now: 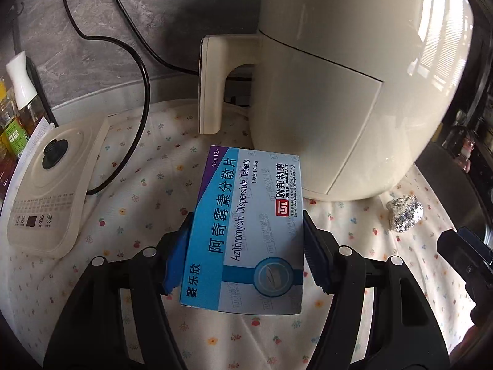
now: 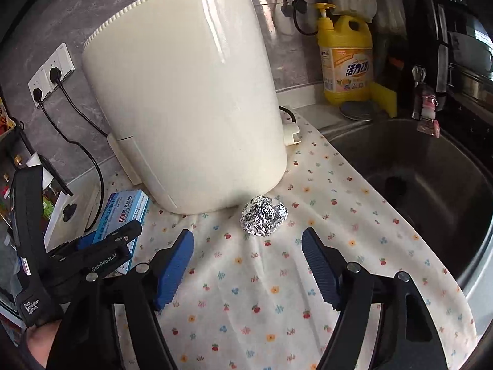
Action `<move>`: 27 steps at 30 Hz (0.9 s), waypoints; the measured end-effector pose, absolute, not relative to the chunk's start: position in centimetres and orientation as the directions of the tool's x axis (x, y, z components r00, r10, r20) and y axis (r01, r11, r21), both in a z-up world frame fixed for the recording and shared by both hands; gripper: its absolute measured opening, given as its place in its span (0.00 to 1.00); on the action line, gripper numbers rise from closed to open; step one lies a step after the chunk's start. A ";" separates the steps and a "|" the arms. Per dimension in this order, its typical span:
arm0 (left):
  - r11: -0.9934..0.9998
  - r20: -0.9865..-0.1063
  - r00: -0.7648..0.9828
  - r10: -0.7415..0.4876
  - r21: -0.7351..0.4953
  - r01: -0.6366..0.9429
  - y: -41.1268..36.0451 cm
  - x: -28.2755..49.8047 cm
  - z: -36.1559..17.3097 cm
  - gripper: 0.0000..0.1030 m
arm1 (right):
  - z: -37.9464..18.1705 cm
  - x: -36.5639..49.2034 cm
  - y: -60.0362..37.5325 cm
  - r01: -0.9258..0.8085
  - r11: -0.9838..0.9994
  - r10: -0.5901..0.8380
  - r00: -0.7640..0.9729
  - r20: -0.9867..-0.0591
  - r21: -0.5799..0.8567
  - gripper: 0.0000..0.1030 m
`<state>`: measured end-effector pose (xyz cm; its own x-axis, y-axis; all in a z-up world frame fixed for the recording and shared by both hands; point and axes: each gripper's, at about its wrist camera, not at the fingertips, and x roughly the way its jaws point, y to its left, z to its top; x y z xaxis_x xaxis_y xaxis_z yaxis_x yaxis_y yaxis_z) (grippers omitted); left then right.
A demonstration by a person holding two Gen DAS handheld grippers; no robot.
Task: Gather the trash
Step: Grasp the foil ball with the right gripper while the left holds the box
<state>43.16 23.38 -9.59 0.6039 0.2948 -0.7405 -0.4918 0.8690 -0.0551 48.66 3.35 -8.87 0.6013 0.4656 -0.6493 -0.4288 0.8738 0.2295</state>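
Note:
A blue and white tablet box (image 1: 246, 231) is held above the floral cloth, with my left gripper (image 1: 246, 259) shut on its long sides; the blue pads (image 1: 174, 259) press against it. A crumpled foil ball (image 1: 405, 212) lies on the cloth to the right, at the foot of the air fryer. In the right wrist view the foil ball (image 2: 263, 217) sits just ahead of my right gripper (image 2: 248, 245), which stands open with only cloth between its fingers. The box (image 2: 123, 212) and the left gripper's arm show at the left there.
A cream air fryer (image 2: 191, 98) stands on the floral cloth (image 2: 262, 302) right behind the foil. A kettle base (image 1: 52, 185) with a black cord is at the left. A steel sink (image 2: 431, 185) drops away at the right, a yellow detergent bottle (image 2: 346, 58) behind it.

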 end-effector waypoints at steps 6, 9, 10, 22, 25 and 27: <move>0.844 -0.756 0.571 0.318 -0.048 -0.534 23.9 43.9 -10.6 0.64 | -10.5 51.6 4.3 -0.427 0.870 0.473 0.583 -0.661 0.246 0.70; 0.836 -0.762 0.560 0.325 -0.045 -0.547 24.1 44.0 -10.9 0.64 | -11.1 52.7 4.9 -0.427 0.869 0.474 0.576 -0.666 0.249 0.70; 0.835 -0.764 0.557 0.325 -0.045 -0.548 24.1 44.0 -11.0 0.64 | -11.4 53.1 5.2 -0.428 0.869 0.473 0.572 -0.670 0.247 0.69; 0.837 -0.757 0.574 0.312 -0.066 -0.543 24.3 42.9 -10.5 0.64 | -10.4 51.0 5.4 -0.450 0.851 0.503 0.552 -0.665 0.271 0.36; 0.842 -0.754 0.583 0.304 -0.073 -0.534 24.1 42.1 -10.1 0.64 | -9.7 49.5 4.8 -0.454 0.851 0.504 0.568 -0.651 0.263 0.36; 0.847 -0.750 0.592 0.296 -0.081 -0.525 23.8 41.4 -9.8 0.64 | -9.2 48.4 4.4 -0.450 0.854 0.502 0.576 -0.646 0.262 0.36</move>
<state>41.43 23.75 -9.76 0.5922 0.2956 -0.7496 -0.5250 0.8473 -0.0806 48.43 4.37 -9.23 0.5757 0.5018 -0.6456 -0.4503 0.8536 0.2619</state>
